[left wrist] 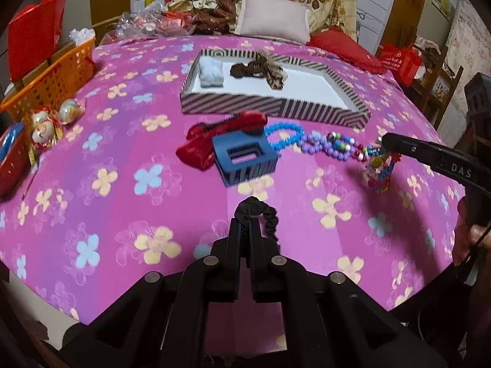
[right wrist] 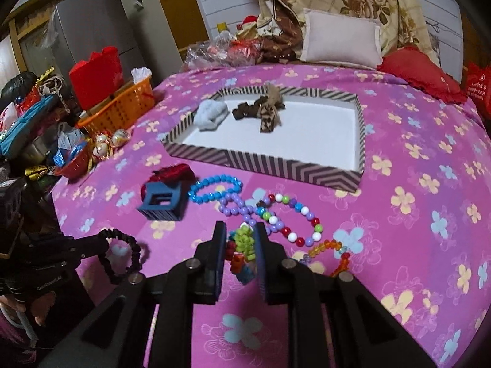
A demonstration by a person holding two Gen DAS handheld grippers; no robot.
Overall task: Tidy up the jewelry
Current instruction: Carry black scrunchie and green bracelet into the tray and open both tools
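My left gripper (left wrist: 244, 222) is shut on a black scrunchie (left wrist: 267, 213) and holds it above the pink bedspread; it also shows in the right wrist view (right wrist: 122, 256). My right gripper (right wrist: 240, 230) is shut on a colourful beaded bracelet (right wrist: 244, 250), which also shows in the left wrist view (left wrist: 379, 165). A striped tray (right wrist: 291, 168) holds a pale blue scrunchie (right wrist: 210, 115) and brown scrunchies (right wrist: 260, 109). In front of it lie a blue hair claw (right wrist: 164, 202), a red scrunchie (right wrist: 172, 173), a blue bead bracelet (right wrist: 214, 188), a purple one (right wrist: 237, 208) and a multicolour one (right wrist: 294, 220).
An orange basket (right wrist: 121, 109) and a red bowl (right wrist: 72, 164) stand at the bed's left edge. Pillows (right wrist: 340, 41) and a red cushion (right wrist: 423, 75) lie at the back. An orange-red bead piece (right wrist: 331, 251) lies right of my right gripper.
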